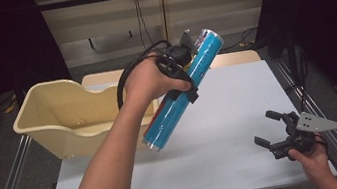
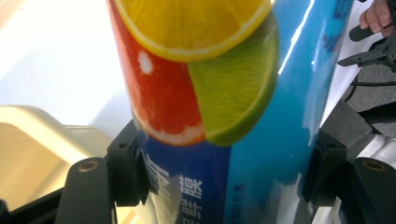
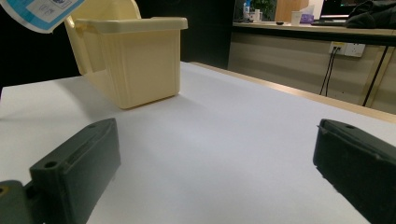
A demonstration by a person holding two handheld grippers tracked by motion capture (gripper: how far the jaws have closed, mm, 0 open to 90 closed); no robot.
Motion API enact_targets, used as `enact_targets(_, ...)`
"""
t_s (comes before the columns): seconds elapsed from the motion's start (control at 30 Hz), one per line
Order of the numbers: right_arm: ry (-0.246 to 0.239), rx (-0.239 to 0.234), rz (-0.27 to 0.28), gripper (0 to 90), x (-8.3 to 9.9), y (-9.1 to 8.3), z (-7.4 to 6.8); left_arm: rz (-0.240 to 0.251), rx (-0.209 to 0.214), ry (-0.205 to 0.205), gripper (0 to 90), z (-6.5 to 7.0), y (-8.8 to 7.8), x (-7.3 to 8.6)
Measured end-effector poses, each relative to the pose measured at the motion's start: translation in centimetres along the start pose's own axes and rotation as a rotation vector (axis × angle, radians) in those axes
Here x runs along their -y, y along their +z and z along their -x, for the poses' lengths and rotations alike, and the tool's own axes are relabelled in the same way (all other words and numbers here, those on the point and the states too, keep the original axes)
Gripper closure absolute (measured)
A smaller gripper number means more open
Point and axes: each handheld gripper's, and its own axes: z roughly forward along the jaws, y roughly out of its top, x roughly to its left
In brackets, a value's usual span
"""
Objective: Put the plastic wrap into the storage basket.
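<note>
Above table (image 1: 240, 114), one blue tube (image 1: 183, 89), one bin (image 1: 58, 116)

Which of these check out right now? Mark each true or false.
1. The left tongs clamp the blue tube. True.
2. The tube lies flat on the table. False: it is held tilted above the table.
3. The right tongs hold nothing. True: they stand open over bare table.
4. The tube is already inside the cream bin. False: it is in the air beside the bin.
5. The tube's label shows citrus slices. True.
</note>
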Motion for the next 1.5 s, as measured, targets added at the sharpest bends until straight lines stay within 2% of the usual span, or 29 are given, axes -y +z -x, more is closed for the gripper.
enact_targets(0.17, 0.001, 0.000, -0.001, 0.2, 0.0, 0.0, 0.0, 0.008, -0.021, 0.004, 31.5, -0.8, -1.0, 0.0)
enact_targets(0.43, 0.001, -0.002, -0.002, 0.2, 0.1, 0.0, 0.1, 0.017, -0.063, -0.013, 31.5, -2.4, -2.4, 0.0)
enact_targets(0.8, 0.013, -0.001, 0.001, 0.2, 0.1, -0.1, 0.1, 0.005, -0.085, 0.009, 31.6, -3.9, -3.0, -0.1)
enact_targets(1.2, 0.018, -0.003, -0.002, 0.2, 0.3, 0.0, 0.3, -0.013, -0.161, 0.083, 31.6, -6.1, -3.7, 0.4)
enact_targets(1.33, 0.013, -0.003, -0.009, 0.1, 0.3, 0.2, 0.3, -0.032, -0.162, 0.107, 31.6, -6.8, -3.4, 0.7)
enact_targets(1.4, 0.015, -0.001, -0.006, 0.1, 0.3, 0.1, 0.3, -0.049, -0.189, 0.136, 31.6, -7.1, -2.9, 0.9)
enact_targets(1.5, 0.017, -0.001, -0.006, 0.1, 0.3, 0.1, 0.3, -0.058, -0.198, 0.143, 31.5, -7.4, -2.6, 1.0)
